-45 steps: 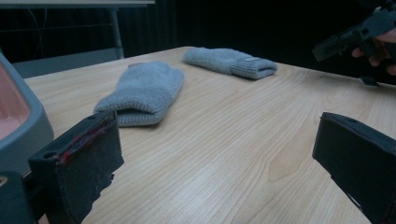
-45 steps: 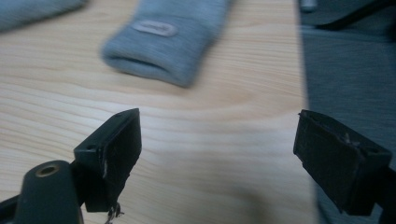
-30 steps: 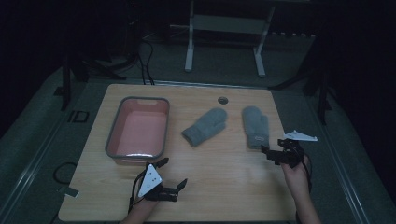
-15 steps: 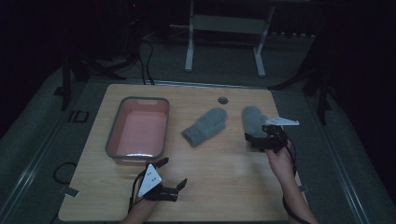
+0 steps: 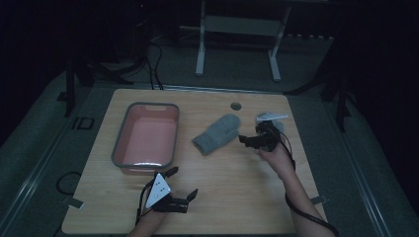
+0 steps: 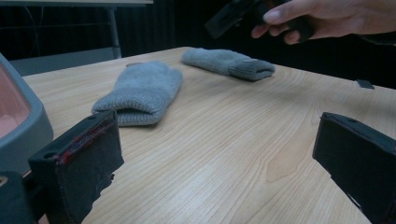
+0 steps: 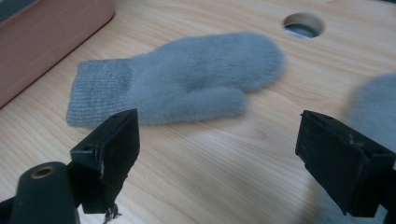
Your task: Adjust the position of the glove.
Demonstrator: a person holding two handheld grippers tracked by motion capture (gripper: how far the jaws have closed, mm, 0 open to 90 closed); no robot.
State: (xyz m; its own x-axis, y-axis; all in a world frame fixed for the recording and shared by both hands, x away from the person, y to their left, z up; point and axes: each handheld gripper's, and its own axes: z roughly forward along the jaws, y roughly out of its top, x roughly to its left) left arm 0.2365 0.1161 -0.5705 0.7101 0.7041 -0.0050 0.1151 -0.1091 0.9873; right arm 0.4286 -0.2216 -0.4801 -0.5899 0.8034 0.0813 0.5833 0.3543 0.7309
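Grey mitten (image 5: 216, 134) lies mid-counter beside the pink tub (image 5: 146, 134); your right hand-held gripper (image 5: 253, 140), jaws apart, approaches it, so next lower and close, left hand-held gripper (image 5: 181, 183) likewise apart near the front edge.

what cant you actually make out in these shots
- Second mitten: in the right gripper view it is blurred and cut off by the right edge; in the high view the right gripper and hand cover most of it.
- Pink tub: in the left gripper view, cut off by the left edge, so its inside stays hidden.
- Table hole: too small in the high view to see what lies below.
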